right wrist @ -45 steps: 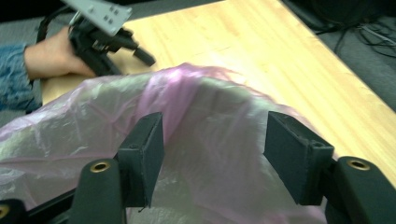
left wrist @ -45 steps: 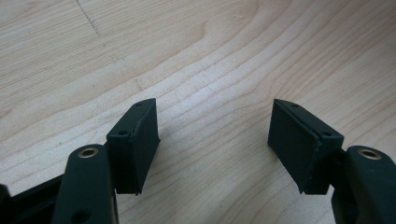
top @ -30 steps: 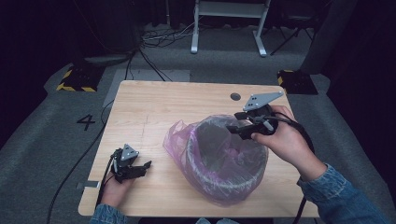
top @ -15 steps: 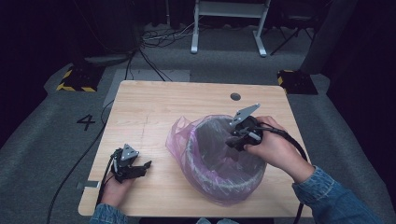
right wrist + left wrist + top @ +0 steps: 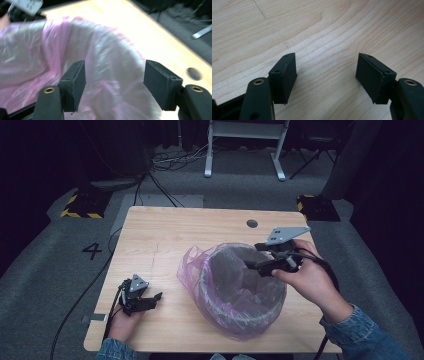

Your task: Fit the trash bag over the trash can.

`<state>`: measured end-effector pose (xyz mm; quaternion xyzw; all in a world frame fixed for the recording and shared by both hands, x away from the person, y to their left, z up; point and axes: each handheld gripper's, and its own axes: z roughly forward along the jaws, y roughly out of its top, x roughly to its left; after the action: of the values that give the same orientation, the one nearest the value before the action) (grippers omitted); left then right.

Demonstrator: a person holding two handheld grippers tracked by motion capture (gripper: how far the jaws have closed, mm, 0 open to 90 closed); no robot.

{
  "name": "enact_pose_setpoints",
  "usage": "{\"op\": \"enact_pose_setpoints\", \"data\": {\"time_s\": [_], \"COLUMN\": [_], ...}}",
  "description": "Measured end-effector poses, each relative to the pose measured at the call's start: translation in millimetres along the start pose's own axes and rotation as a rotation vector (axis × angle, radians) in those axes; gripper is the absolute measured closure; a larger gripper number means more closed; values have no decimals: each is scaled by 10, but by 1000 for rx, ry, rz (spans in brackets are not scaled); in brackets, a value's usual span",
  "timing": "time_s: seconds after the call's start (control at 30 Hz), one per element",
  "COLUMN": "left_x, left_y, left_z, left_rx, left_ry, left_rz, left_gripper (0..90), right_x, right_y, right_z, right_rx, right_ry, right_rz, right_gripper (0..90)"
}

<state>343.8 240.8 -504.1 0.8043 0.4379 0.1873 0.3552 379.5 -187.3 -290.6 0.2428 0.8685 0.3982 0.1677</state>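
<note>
Left gripper: kept resting on the table near its front-left corner, jaws spread wide, empty
Bin: lined with the pink bag, right of centre
Right gripper: drawn back from inside the bin to its far-right rim, jaws wide, nothing held; a grasp on the liner edge is judged next

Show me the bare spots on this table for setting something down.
Free: the far-left stretch of the light wooden table, and the strip between the left claw and the pink plastic-lined round bin. Crowded: the right half, with the bin and the right claw.
</note>
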Motion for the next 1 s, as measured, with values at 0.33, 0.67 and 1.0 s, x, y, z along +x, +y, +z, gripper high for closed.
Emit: {"op": "enact_pose_setpoints", "data": {"time_s": [0.33, 0.67, 1.0], "left_x": [1, 17, 56], "left_y": [0, 0, -53], "left_z": [0, 1, -55], "left_rx": [0, 4, 3], "left_ry": [0, -21, -37], "left_rz": [0, 19, 37], "left_gripper": [329, 305, 304], "right_x": [-399, -596, -706], "right_y": [-295, -642, -1088], "right_z": [-306, -535, -659], "right_rx": [-44, -32, -9], "right_ry": [-105, -190, -223], "right_rz": [122, 190, 269], "right_gripper": [325, 311, 302]}}
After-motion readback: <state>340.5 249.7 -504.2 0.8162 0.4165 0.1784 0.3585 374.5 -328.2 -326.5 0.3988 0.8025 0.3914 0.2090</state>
